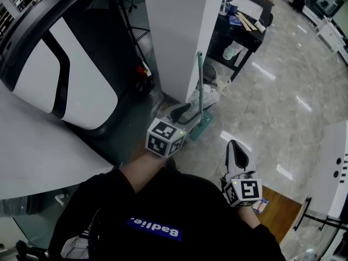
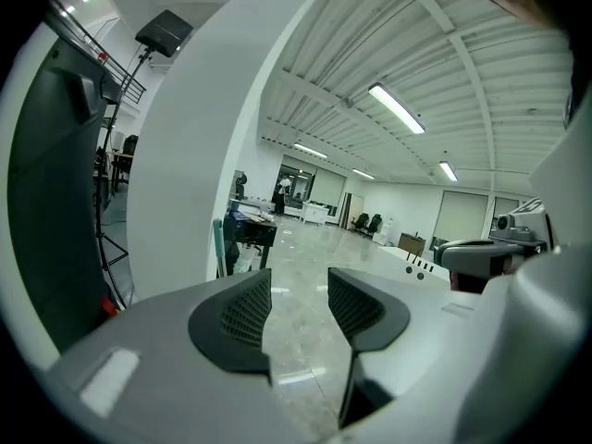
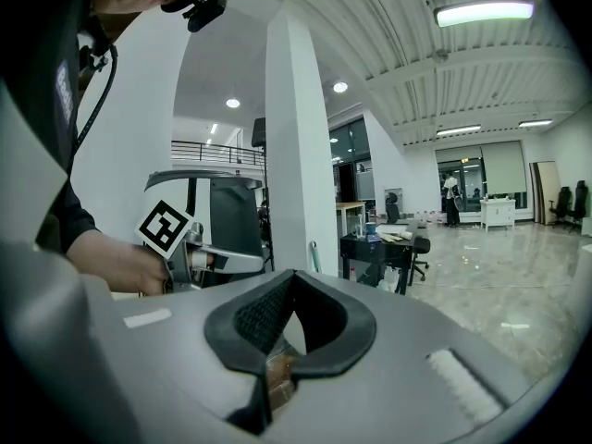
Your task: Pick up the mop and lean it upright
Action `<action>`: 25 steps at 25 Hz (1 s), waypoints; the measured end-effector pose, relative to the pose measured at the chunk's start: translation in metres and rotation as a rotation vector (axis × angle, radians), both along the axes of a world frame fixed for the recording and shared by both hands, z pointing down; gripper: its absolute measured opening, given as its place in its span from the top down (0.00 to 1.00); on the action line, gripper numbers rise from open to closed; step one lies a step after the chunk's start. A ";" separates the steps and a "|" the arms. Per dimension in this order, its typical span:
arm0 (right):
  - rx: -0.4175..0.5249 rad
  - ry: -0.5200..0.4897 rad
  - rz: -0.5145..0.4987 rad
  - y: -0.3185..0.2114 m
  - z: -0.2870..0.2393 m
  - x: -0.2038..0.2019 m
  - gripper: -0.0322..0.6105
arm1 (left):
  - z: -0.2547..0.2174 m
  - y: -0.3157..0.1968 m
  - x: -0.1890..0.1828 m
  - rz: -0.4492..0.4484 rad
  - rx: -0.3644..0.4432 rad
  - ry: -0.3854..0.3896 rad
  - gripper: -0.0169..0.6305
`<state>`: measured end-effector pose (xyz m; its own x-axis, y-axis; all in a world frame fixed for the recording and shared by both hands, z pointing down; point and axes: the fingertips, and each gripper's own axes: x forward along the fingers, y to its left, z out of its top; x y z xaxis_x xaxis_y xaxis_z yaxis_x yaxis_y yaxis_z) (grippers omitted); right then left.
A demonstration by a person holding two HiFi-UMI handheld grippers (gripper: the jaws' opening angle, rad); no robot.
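Observation:
The mop stands with its teal handle (image 1: pixel 200 83) upright against the white pillar (image 1: pixel 174 37) and its flat head (image 1: pixel 199 125) on the floor. My left gripper (image 1: pixel 184 113) hovers just left of the handle's lower part, apart from it, jaws open and empty. In the left gripper view my left gripper (image 2: pixel 299 289) shows bare floor in its gap, and the mop handle (image 2: pixel 219 248) is off to the left. My right gripper (image 1: pixel 233 144) hangs further right over the floor. Its jaws (image 3: pixel 294 277) are shut on nothing, with the mop handle (image 3: pixel 315 256) beyond them.
A large black-and-white machine (image 1: pixel 54 69) stands left of the pillar. A pale bag (image 1: pixel 207 97) lies at the pillar's foot. A black desk (image 1: pixel 239 34) with clutter is behind it. A white tabletop (image 1: pixel 32 162) is at the near left, a white counter (image 1: pixel 334 167) at the right.

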<state>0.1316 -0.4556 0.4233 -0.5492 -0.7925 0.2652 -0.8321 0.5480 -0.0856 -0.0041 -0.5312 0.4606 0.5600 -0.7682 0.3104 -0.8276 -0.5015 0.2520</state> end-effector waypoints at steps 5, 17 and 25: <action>-0.001 -0.020 0.006 0.018 0.003 0.027 0.94 | -0.008 0.025 0.034 0.047 0.021 -0.038 0.66; 0.002 -0.085 -0.004 0.063 0.003 0.086 0.94 | -0.038 0.088 0.100 0.071 0.104 -0.100 0.80; 0.018 -0.091 0.003 0.085 0.001 0.090 0.94 | -0.047 0.130 0.123 0.157 0.114 -0.116 0.86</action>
